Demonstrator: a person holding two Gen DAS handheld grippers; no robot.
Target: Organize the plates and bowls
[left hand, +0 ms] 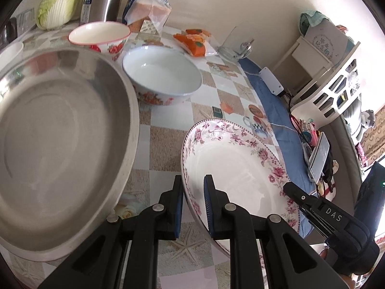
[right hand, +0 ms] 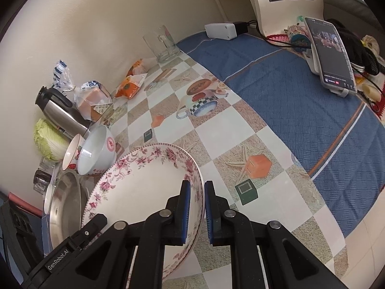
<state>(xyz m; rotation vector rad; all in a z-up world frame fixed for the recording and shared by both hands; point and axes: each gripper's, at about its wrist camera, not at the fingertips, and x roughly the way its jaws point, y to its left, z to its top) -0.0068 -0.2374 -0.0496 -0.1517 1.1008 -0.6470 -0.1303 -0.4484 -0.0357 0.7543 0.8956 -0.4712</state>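
Note:
A pink-flowered white plate [left hand: 235, 168] is held by its rim from two sides and sits tilted over the checked tablecloth. My left gripper [left hand: 193, 187] is shut on its left rim. My right gripper [right hand: 196, 192] is shut on the opposite rim of the plate [right hand: 134, 187]. Each gripper also shows in the other view, the right gripper [left hand: 292, 189] and the left gripper [right hand: 96, 219]. To the left lies a wide steel basin [left hand: 60, 149]. Behind it stand a white bowl [left hand: 163, 74] and a smaller red-flowered bowl [left hand: 99, 35].
Along the wall are a cabbage [left hand: 57, 2], a steel thermos [right hand: 60, 110], bagged bread [left hand: 154, 9], orange snack packets [left hand: 196, 42] and a glass jug [right hand: 161, 43]. A blue cloth [right hand: 300, 101] carries a propped phone [right hand: 332, 55] and a white box [right hand: 220, 30].

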